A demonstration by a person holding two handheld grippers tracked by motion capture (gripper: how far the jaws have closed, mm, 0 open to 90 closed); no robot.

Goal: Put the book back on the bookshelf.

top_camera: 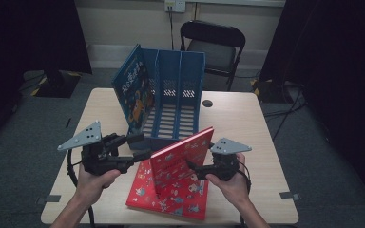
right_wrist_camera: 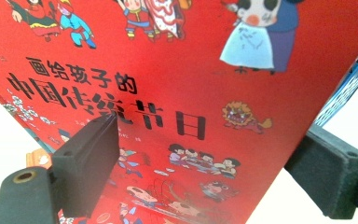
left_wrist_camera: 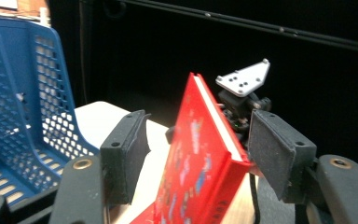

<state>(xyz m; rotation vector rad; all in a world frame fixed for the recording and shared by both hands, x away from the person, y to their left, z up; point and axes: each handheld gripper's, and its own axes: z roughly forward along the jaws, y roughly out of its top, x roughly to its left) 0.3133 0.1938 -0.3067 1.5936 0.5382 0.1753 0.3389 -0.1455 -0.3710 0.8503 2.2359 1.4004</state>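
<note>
The red book (top_camera: 183,156) stands tilted at lower centre of the high view, over another red book (top_camera: 171,197) lying flat. The right gripper (top_camera: 196,167) clamps its edge — the left gripper (top_camera: 142,151), jaws wide, straddles the far corner without pressing. The blue rack (top_camera: 173,95) sits behind.

3 books (top_camera: 183,159), 1 blue file rack (top_camera: 178,95), 1 chair (top_camera: 214,45).

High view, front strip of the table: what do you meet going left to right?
left gripper → raised red book → right gripper
</note>
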